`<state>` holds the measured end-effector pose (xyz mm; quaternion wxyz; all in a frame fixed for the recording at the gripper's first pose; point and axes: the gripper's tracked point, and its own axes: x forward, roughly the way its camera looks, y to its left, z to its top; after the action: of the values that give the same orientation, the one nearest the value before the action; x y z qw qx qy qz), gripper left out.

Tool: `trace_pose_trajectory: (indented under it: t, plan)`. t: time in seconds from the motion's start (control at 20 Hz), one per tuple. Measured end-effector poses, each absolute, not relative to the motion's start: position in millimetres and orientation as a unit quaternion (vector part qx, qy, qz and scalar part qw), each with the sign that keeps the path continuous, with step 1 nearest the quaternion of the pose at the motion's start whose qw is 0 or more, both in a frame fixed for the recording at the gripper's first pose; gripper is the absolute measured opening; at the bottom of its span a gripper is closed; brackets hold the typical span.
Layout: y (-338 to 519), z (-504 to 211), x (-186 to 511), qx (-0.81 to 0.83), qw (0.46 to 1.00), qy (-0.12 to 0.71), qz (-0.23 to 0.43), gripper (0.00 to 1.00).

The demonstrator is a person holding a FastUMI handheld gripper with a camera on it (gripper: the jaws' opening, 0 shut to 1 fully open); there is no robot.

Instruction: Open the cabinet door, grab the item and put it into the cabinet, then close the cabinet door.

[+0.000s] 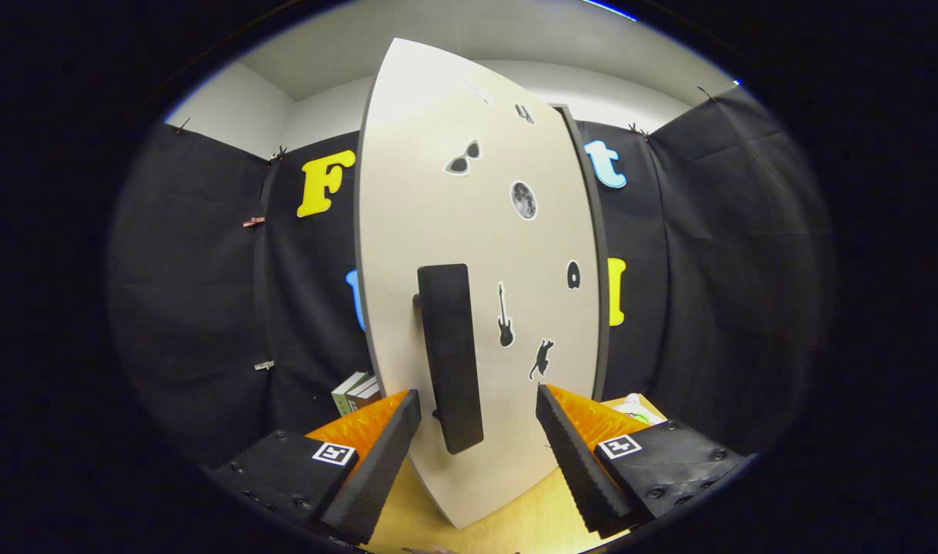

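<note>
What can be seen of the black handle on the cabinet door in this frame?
The handle is a long, flat, matte black bar standing upright on the pale cabinet door, held off the panel by short black posts near its top and bottom. Stickers of a guitar and a cat sit beside it. It lies just ahead of the gripper, between its open fingers, nearer one finger than the other; neither finger touches it. The door stands ajar.

A staged recording booth here, not a real home: black cloth walls [207, 308] pinned up beyond the fingers, plain white room walls [238, 115] above them, and a sticker-covered cabinet door [469, 231] just ahead.
</note>
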<state>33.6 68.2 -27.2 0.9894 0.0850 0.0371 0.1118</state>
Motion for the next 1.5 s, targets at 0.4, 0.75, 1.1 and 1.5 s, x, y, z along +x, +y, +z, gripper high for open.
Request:
trace_pose_trajectory:
  t: [0.4, 0.75, 1.1, 1.5]
  plan:
    - [115.1, -20.4, 40.9, 0.08, 0.99, 0.024, 0.114, 0.98]
    - [116.8, -19.1, 46.7, 0.063, 0.992, 0.02, 0.107, 0.98]
    - [105.5, -18.5, 50.6, 0.066, 0.993, 0.022, 0.095, 0.98]
    - [103.3, -16.1, 49.8, 0.059, 0.994, 0.021, 0.089, 0.98]
